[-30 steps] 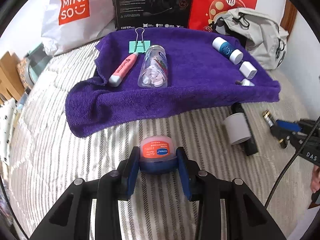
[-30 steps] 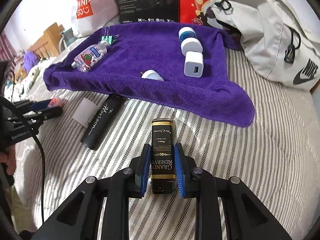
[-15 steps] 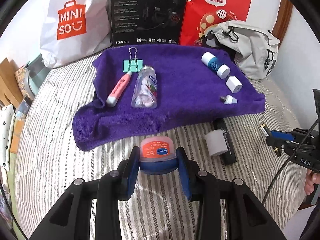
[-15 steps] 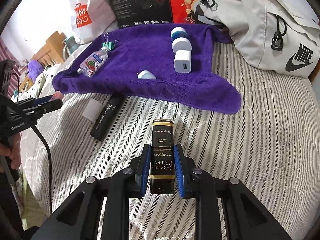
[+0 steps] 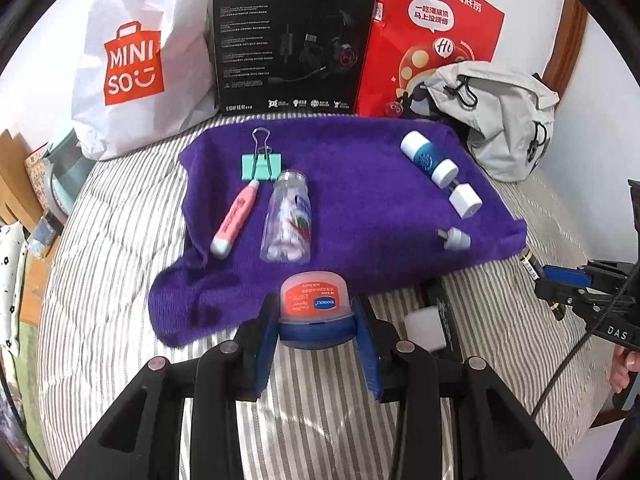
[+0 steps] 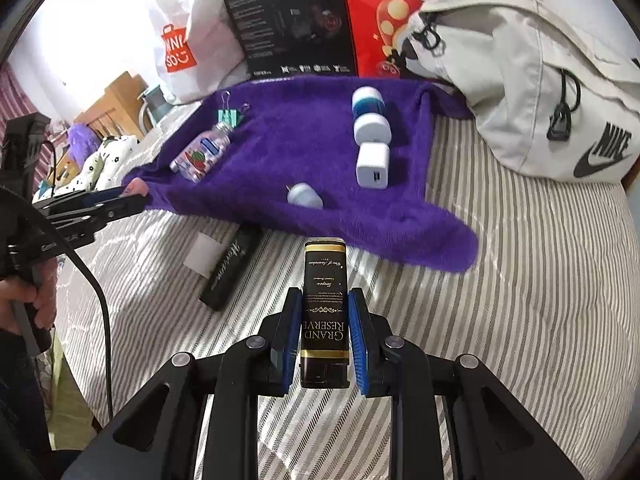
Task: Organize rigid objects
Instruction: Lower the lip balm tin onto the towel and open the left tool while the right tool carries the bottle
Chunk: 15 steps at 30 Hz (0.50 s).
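My left gripper (image 5: 316, 320) is shut on a small jar with an orange lid (image 5: 314, 300), held over the near edge of the purple towel (image 5: 360, 196). My right gripper (image 6: 323, 332) is shut on a black "Grand Reserve" tube (image 6: 323, 292), held above the striped bed just short of the towel (image 6: 304, 152). On the towel lie a green binder clip (image 5: 260, 164), a pink pen (image 5: 234, 216), a clear pill bottle (image 5: 288, 220), a white-and-blue bottle (image 5: 428, 160), a white charger cube (image 5: 465, 200) and a small white plug (image 5: 454, 238).
A black tube with a white cap (image 6: 230, 268) lies on the striped bed in front of the towel. Behind the towel stand a white shopping bag (image 5: 132, 60), a black headset box (image 5: 292, 44) and a red bag (image 5: 432, 36). A grey backpack (image 6: 528, 80) sits at right.
Both grippers have risen and moved forward toward the towel with their objects held; the jar now hangs over the towel's near edge and the tube's tip nears its front corner.
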{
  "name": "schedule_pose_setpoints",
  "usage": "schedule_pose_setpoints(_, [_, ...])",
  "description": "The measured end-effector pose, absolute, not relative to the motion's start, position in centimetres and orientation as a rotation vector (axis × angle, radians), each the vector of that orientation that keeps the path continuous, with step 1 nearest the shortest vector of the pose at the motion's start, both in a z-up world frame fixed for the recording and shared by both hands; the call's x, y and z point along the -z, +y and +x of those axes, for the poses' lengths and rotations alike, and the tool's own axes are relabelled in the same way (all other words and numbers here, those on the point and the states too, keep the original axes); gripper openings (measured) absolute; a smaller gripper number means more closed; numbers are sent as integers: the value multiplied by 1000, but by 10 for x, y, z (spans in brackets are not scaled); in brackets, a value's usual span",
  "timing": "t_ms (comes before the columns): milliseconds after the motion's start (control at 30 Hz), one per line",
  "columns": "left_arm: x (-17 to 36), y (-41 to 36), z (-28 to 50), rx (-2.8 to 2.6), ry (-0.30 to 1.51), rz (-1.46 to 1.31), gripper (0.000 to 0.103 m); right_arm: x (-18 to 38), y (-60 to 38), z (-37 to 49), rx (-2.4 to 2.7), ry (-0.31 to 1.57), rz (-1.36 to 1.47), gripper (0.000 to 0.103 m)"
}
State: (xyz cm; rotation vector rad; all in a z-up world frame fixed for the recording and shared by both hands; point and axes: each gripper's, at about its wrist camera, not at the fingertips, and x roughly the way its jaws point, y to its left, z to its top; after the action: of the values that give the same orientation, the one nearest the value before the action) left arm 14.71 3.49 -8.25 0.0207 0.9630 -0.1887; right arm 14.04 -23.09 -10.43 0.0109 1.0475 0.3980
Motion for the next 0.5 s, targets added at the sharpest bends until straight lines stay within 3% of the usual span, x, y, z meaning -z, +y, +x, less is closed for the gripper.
schedule_pose_setpoints(500, [84,20,205,257,979,31,35,86,-229,189,-386,1020,23,24])
